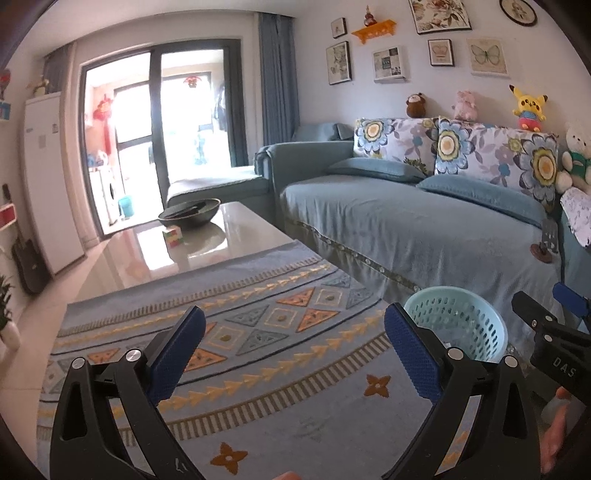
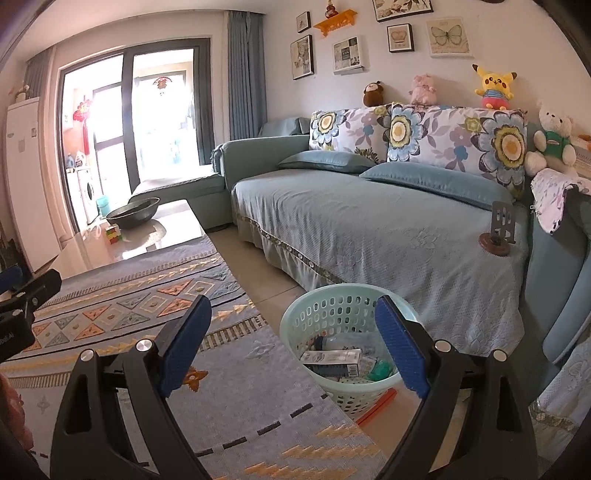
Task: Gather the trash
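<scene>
Blue-grey fabric dominates this living room: a sofa [image 2: 369, 229] under a textured cover runs along the wall, backed by floral cushions [image 2: 458, 140] and a row of plush toys, among them a yellow one [image 2: 493, 86] and a white bear in a green top [image 2: 554, 140]. Framed prints hang above, one showing a butterfly [image 2: 447, 35]; their small lettering is too blurred to read. A patterned cloth [image 1: 258, 325] with orange triangles and arrow bands covers the near end of a glossy coffee table [image 1: 207, 251], where a dark bowl [image 1: 190, 214] and a colourful puzzle cube [image 1: 173, 236] sit at the far end.

The left gripper [image 1: 295, 350] hangs over the cloth with its blue-padded jaws spread wide and nothing between them. The right gripper [image 2: 293, 350] is likewise wide open and empty, its right finger overlapping the view of the bin. In the left wrist view the right gripper's black body at the right edge carries white letters "DAS" [image 1: 563, 367], cut off by the frame.

The pale green perforated trash basket [image 2: 314, 314] stands on the tiled floor between the table and the sofa. Inside lie a small carton [image 2: 330, 360] with print too fine to read, a clear plastic bottle [image 2: 345, 341] and something green [image 2: 380, 369]. An orange stick [image 2: 376, 406] lies on the floor beside the basket's base.
</scene>
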